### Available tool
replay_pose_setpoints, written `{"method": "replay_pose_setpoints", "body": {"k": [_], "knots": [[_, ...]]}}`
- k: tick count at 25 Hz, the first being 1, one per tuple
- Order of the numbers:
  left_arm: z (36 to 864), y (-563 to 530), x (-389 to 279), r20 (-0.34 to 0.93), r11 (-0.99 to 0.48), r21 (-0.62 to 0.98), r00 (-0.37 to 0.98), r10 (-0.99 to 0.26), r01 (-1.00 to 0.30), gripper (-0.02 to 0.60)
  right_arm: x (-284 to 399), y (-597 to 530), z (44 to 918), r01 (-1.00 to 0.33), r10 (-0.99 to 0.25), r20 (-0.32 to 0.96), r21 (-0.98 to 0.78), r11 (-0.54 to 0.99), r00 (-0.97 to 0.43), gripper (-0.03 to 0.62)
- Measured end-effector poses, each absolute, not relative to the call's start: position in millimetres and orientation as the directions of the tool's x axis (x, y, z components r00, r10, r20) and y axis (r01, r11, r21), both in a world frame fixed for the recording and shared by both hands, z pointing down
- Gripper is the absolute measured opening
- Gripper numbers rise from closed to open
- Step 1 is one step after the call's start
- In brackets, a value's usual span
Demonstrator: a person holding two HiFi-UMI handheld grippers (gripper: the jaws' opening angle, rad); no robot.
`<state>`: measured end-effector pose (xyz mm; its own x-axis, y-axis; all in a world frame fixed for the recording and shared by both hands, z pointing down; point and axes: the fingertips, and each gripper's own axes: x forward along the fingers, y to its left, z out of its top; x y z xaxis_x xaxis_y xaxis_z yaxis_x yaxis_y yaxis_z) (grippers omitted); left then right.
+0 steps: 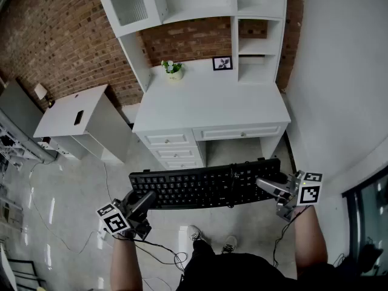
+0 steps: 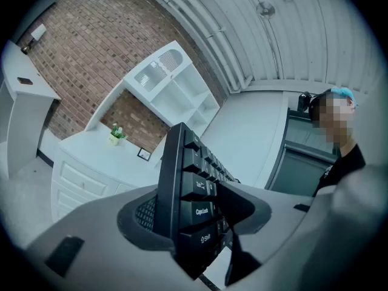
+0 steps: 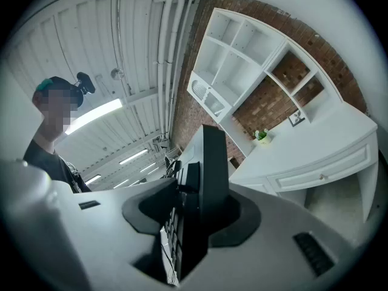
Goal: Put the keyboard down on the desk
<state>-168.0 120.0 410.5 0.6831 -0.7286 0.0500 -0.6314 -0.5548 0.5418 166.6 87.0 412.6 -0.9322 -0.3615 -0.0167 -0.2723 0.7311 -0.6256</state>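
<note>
White desk [image 1: 212,105] fills the middle of the head view, shelves stacked on its back edge against the brick wall [image 1: 60,35], drawers under its left half, a knee gap under the right. Its top lies broad and bare from the front edge back to the shelves. In front of it, over the pale floor [image 1: 73,187] and clear of the desk's front edge, hangs the black keyboard [image 1: 203,185], flat, keys up, its long side parallel to that edge. The left gripper [image 1: 147,197] clamps its left end, jaws pressed on top and underside. The right gripper [image 1: 264,183] does the same at the right end, the slab wedged between its pads. Both point level, each with a black-and-white marker cube near the wrist. At the back of the desk a small potted plant [image 1: 174,70] sits left and a little picture frame [image 1: 222,63] stands right, near each other but apart. In the left gripper view the key legends read Tab [image 2: 198,185], Caps Lock [image 2: 202,211] and Shift [image 2: 205,237].
</note>
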Motion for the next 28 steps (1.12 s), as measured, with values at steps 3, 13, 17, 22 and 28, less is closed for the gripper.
{"method": "replay_pose_setpoints", "body": {"k": [3,13,17,22,28], "knots": [[411,120,-168,0.047,-0.557,0.539,0.683,-0.729,-0.632,0.258,167,88,413,-0.273,-0.362,-0.017,-0.622,0.733,-0.932,0.169],[408,120,-167,0.047,-0.557,0.53,0.678,-0.733,-0.639,0.259,168,86,412,-0.261,-0.356,-0.029,-0.625,0.736,-0.934,0.167],[408,119,-166,0.046,-0.557,0.53,0.678,-0.734,-0.639,0.259,168,85,412,-0.261,-0.356,-0.029,-0.626,0.735,-0.934,0.167],[404,117,-166,0.046,-0.56,0.527,0.679,-0.733,-0.64,0.259,169,84,408,-0.262,-0.36,-0.033,-0.624,0.736,-0.932,0.167],[403,106,-157,0.048,-0.562,0.523,0.681,-0.731,-0.641,0.261,179,76,409,-0.264,-0.365,-0.036,-0.625,0.735,-0.93,0.167]]}}
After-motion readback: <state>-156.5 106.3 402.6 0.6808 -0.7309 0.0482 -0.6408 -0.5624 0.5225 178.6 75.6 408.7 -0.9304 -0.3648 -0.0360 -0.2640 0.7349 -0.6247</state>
